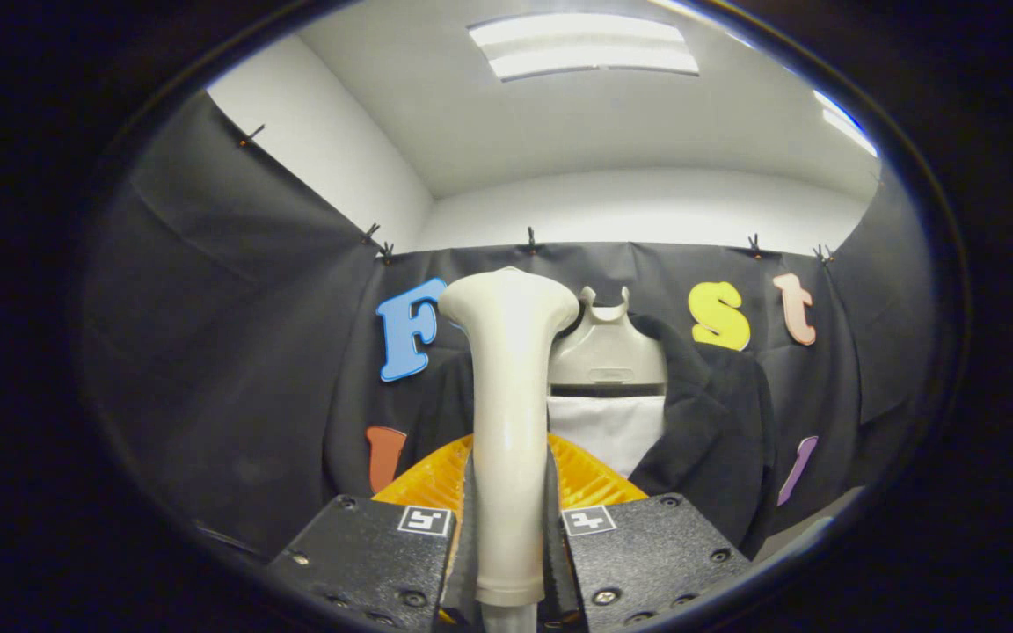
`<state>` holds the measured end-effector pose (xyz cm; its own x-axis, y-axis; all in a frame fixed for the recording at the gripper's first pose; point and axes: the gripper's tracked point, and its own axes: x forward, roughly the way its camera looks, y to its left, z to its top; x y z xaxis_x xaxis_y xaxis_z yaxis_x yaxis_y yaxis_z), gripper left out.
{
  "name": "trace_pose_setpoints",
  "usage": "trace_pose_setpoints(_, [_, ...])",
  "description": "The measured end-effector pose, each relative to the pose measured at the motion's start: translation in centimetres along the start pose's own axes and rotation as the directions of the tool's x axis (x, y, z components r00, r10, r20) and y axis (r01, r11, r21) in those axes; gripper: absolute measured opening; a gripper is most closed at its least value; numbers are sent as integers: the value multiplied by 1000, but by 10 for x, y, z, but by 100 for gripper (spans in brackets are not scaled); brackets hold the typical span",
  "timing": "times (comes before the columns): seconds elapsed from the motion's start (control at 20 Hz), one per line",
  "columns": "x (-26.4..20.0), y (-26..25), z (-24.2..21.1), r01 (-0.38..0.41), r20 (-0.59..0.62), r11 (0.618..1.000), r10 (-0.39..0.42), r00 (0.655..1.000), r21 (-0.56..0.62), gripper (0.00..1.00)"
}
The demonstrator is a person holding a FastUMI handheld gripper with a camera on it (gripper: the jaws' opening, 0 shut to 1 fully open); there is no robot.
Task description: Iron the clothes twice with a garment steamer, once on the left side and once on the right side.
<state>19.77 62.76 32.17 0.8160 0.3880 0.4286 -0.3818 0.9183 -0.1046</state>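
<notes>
Currently claw (511, 527) clamped on steamer (508, 396) handle, head upright, aimed at jacket (717, 422) on hanger (608, 352); grip low likely for reach.

- Clamped upright between both fingers of the gripper (509, 545): the garment steamer (508, 413), its flared head blocking the line straight ahead.
- Directly beyond the steamer, partly hidden by it: a dark jacket (709, 422) on a pale mannequin bust (608, 352), white front panel between the lapels.
- Just ahead of the fingers, low around the steamer's handle: an orange ribbed piece (599, 479).
- Left of the steamer: open air up to the black cloth wall (234, 352).
- Right of the jacket: a narrower gap before the cloth.
- Above the steamer's head: free space to the white ceiling (559, 132).
</notes>
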Motion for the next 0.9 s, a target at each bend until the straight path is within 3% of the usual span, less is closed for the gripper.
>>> trace_pose_setpoints(0.3, [-11,9,-55,-30,-136,999,35,990,36,32])
trace_pose_setpoints(0.9, [-48,-4,-108,-20,-283,998,36,958,59,33])
